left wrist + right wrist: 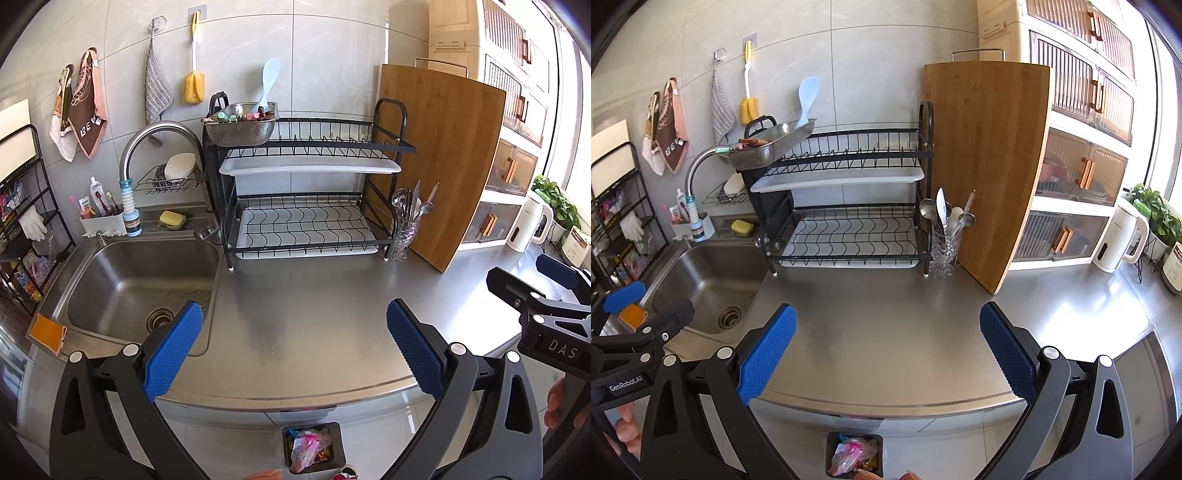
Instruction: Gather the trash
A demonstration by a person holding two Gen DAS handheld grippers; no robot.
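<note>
Looking along the left wrist view first, the left gripper (294, 345) hangs above the front edge of the bare stainless-steel countertop (325, 291), its blue-padded fingers spread wide with nothing between them. Below the counter edge, on the pale tiled floor, stands a small dark rectangular trash bin (314, 448) already stuffed with crumpled pink and clear plastic wrappers (308, 448). To the left lies the stainless-steel sink basin (136, 280), with an orange cloth (48, 332) on its near rim. Behind stand the black two-tier wire dish rack (310, 206) and the tall bamboo cutting board (443, 166) leaning at the wall. The right gripper (532, 291) shows at the right edge; its opening is hard to read from here.

In the right wrist view, the right gripper (888, 347) is likewise wide apart and empty, held over the same countertop (886, 314). The trash bin (854, 458) sits directly below the counter edge, wrappers (851, 456) heaped inside. The left gripper (646, 314) appears at the left, over the sink (701, 280).

Judging by the cleared counter, the filled bin and both grippers empty, the collecting looks essentially finished; no loose trash is visible on the work surface, though small scraps in the sink or beyond the frame cannot be ruled out.
</note>
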